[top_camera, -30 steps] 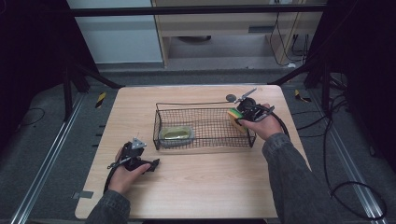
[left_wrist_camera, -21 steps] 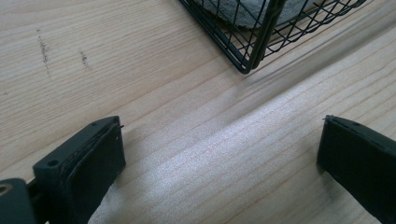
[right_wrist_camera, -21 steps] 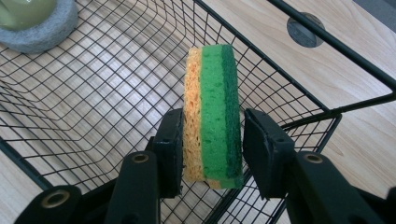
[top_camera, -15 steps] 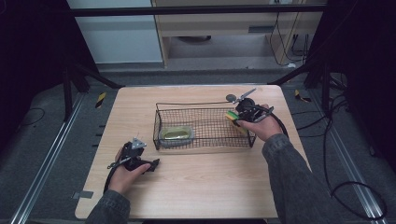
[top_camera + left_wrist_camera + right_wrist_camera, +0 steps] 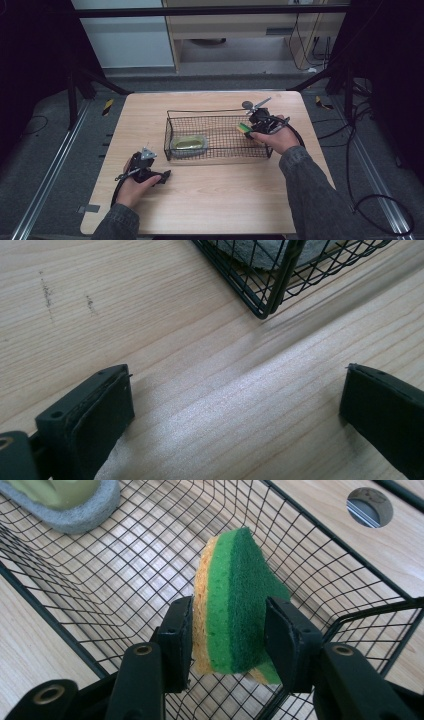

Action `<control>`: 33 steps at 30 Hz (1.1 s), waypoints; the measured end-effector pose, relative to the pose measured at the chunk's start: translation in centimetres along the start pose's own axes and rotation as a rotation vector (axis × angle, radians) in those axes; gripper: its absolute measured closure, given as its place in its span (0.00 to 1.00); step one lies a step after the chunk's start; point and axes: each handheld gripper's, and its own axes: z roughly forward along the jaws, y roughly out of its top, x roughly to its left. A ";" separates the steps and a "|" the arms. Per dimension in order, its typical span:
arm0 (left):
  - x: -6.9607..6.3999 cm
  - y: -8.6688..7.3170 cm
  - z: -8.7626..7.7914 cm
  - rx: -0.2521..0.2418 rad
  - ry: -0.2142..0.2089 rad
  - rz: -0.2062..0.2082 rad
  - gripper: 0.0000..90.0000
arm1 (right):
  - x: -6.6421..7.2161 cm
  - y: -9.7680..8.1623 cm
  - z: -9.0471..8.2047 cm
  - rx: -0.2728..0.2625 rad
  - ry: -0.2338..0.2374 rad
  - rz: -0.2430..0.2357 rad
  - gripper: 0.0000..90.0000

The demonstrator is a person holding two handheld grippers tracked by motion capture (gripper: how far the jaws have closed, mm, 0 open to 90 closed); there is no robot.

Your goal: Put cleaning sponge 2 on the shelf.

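Observation:
A yellow and green sponge [image 5: 230,600] hangs on edge over the right end of the black wire basket [image 5: 320,565]. My right gripper [image 5: 230,617] is shut on the sponge, one pad on the yellow side and one on the green. Its jaws have just been opening a little, and both pads still touch the sponge. From above, the right gripper [image 5: 253,125] and the sponge [image 5: 244,128] sit just inside the basket's [image 5: 217,111] right end. My left gripper [image 5: 162,176] rests on the table in front of the basket's left corner, and its jaws [image 5: 235,405] stand open with nothing between them.
A grey-edged green pad [image 5: 189,144] lies in the basket's left end, also seen as the pad [image 5: 65,500] from the right gripper. A round metal-lined hole [image 5: 247,105] sits in the tabletop behind the basket. The basket corner [image 5: 280,280] is close ahead of the left jaws.
The right hand has shifted slightly left and down, carrying the sponge further inside the basket's right end. The left hand has stayed where it was.

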 end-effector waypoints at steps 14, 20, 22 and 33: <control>0.0 0.0 0.0 0.001 0.000 0.000 0.00 | 0.6 0.3 0.3 0.004 0.031 -0.006 0.57; 0.0 0.0 0.0 0.001 0.000 -0.001 0.00 | 0.7 0.4 0.2 0.003 0.035 -0.008 0.56; 0.0 0.0 0.0 0.001 0.000 0.000 0.00 | 0.8 0.4 0.1 -0.002 0.037 -0.003 0.56; 0.0 0.0 0.0 0.002 0.000 0.000 0.00 | 0.5 0.3 -0.8 -0.036 0.021 0.026 0.45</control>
